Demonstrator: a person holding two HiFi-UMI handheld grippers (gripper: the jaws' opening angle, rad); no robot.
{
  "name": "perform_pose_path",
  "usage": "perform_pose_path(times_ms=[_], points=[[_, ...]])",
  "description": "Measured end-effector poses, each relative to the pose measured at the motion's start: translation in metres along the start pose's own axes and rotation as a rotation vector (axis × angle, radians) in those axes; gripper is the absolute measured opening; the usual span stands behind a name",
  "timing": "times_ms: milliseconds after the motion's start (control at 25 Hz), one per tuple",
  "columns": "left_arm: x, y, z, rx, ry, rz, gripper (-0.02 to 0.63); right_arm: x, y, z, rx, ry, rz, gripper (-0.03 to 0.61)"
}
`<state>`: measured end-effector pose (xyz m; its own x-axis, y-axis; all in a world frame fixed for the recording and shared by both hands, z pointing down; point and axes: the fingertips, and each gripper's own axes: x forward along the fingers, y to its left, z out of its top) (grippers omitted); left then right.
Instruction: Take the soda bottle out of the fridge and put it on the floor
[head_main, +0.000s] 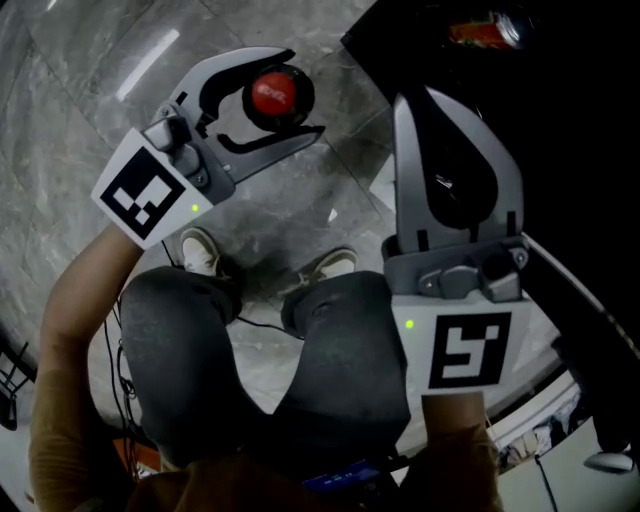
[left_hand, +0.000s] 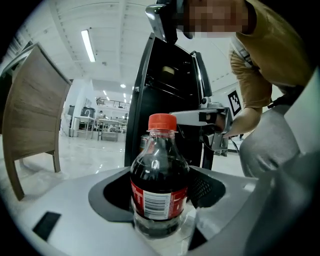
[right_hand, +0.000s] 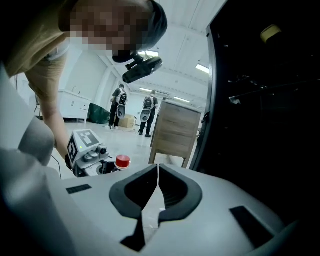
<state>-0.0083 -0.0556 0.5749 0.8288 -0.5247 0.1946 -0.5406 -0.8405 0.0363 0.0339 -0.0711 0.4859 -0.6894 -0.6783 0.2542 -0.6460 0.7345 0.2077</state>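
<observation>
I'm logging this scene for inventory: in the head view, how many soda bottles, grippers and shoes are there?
soda bottle: 1
grippers, left gripper and right gripper: 2
shoes: 2
Total: 5

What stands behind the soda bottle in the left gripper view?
The open black fridge, with the right gripper held level in front of it. The soda bottle covers the lower part of the fridge's inside.

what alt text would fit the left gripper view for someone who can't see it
A dark soda bottle with a red cap stands upright, gripped by the left gripper. Behind it is a tall black fridge, door open; a person in a mustard shirt is at the right.
</observation>
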Motion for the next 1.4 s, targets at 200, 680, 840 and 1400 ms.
perform_pose_path(times_ms=[200, 680, 840, 1400], points=[[0.004, 0.004, -0.021, 0.015, -0.014, -0.021, 0.308, 0.007, 0.005, -0.001, -0.065, -0.034, 0.027, 0.003], [0.009, 0.023, -0.083, 0.039, 0.002, 0.0, 0.308, 0.022, -0.005, -0.024, -0.037, -0.107, 0.001, 0.003], [0.014, 0.021, -0.101, 0.031, 0.004, 0.0, 0.308, 0.021, -0.005, -0.027, -0.035, -0.109, -0.021, 0.003], [0.039, 0.019, -0.17, -0.014, 0.056, 0.019, 0.308, 0.013, -0.007, -0.035, -0.026, -0.071, -0.063, 0.003]])
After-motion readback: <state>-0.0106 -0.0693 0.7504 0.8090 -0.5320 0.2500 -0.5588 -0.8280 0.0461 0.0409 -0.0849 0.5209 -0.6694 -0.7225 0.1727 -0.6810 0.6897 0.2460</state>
